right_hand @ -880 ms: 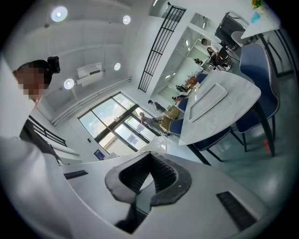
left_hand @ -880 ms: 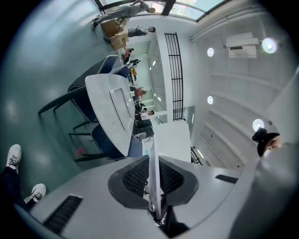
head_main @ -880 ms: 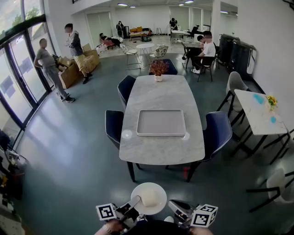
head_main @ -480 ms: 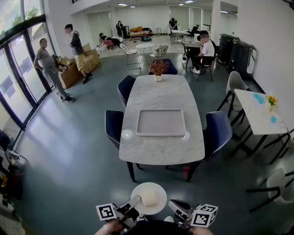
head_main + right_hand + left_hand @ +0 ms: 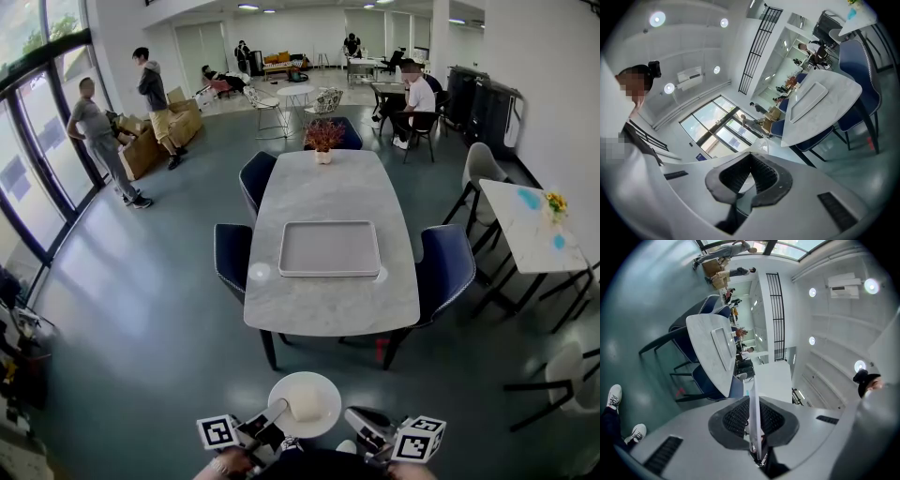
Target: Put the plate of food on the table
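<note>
Plate [image 5: 284, 386] of food [image 5: 306, 405] hangs by its rim in my left gripper [image 5: 274, 414], well short of the table [image 5: 328, 305]; my right gripper [image 5: 361, 424] is closed and empty. Risk: the one-sided grip sags and the food slides off.

The round white plate [image 5: 322, 387], bearing a pale roll [image 5: 305, 405], hangs level over the floor, its near rim pinched by the left gripper [image 5: 277, 412], well short of the long grey table [image 5: 328, 187].
</note>
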